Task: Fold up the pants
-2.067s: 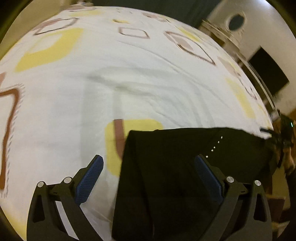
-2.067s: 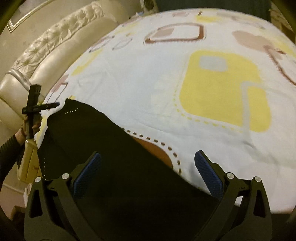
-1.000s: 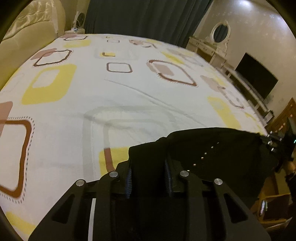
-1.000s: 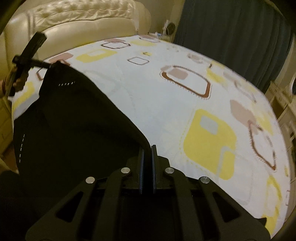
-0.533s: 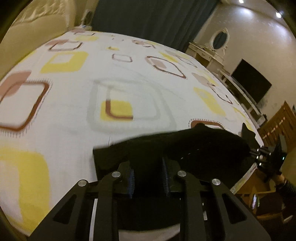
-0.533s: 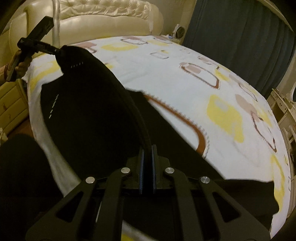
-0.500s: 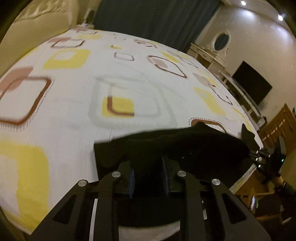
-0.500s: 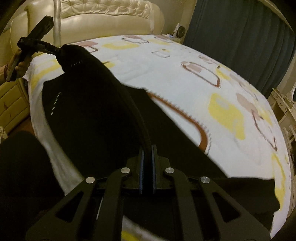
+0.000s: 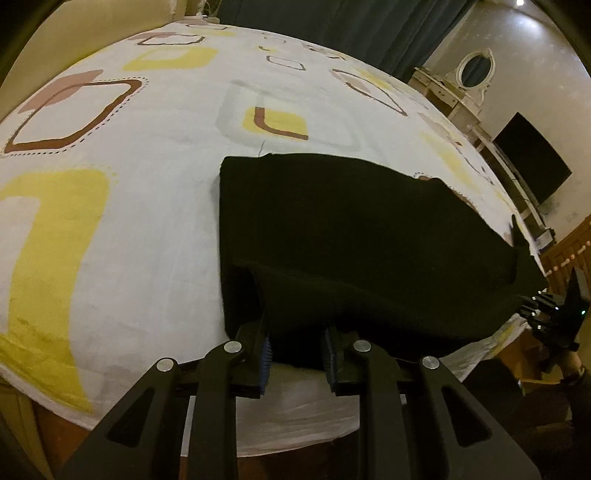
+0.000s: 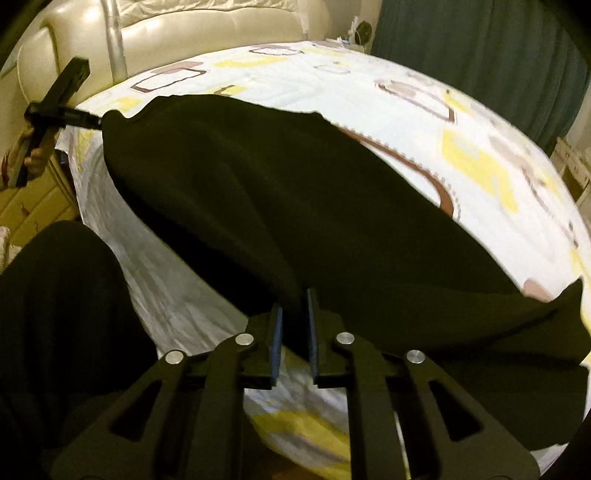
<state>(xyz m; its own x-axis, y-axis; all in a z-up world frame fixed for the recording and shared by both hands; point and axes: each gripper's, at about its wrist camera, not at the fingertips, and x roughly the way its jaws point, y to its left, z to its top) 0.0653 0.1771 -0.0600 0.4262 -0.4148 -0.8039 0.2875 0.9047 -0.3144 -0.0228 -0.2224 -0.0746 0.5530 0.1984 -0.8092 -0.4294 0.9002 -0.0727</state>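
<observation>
No brand, label or writing can be read anywhere in either view. The black pants (image 9: pixel 354 236) lie on the bed (image 9: pixel 147 184), near its front edge, over a white sheet printed with yellow and brown rounded squares; a doubled layer of the cloth is raised toward both cameras. The left gripper (image 9: pixel 297 350) has its jaws clenched on a thick bunch of the pants at the near left corner, blue pads pressing in from both sides. The right gripper (image 10: pixel 294 325) has its jaws clenched on a thinner fold of the same cloth, with only a narrow strip between the pads. Only the left wrist view shows the vanity mirror (image 9: pixel 474 70) and the dark TV screen (image 9: pixel 532 158) along the far wall, with the right gripper small at the pants' far corner. Only the right wrist view shows the cream tufted headboard (image 10: pixel 207 26), the teal curtain (image 10: pixel 480 55), and the left gripper seen from outside, held in a hand (image 10: pixel 37 155) at the upper left, touching the pants' corner.
</observation>
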